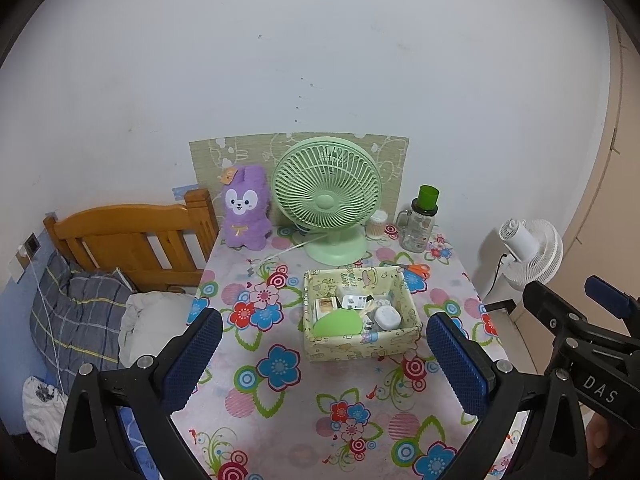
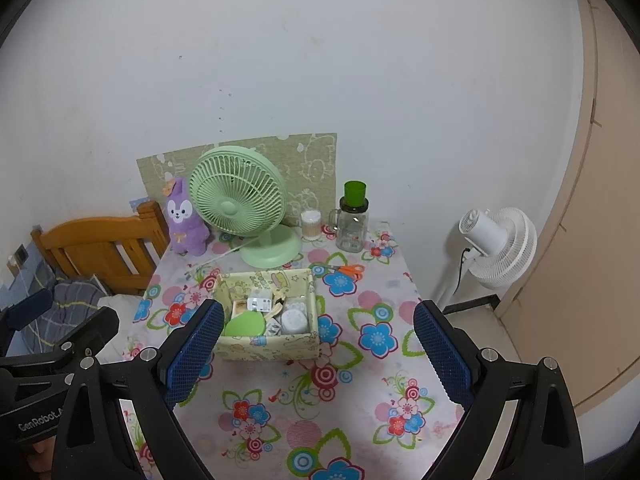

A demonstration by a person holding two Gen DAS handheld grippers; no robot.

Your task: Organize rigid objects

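Grippers left (image 1: 324,354) and right (image 2: 318,350) gape over rectangular fabric box (image 1: 362,347).

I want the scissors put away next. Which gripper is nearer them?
Right, slightly. The orange scissors lie beyond the box's far right corner; the right gripper faces that side, the left gripper sits farther left.

Landmark: storage box (image 1: 362,314), on the table (image 1: 280,408) near centre. Behind box: desk fan (image 1: 326,196). Plush toy (image 1: 245,208) behind box, to the left. Jar (image 1: 418,226) behind box, to the right; scissors (image 1: 416,269) between jar and box. Bed (image 1: 120,264) left of the box, off the table. Small items lie in the box.
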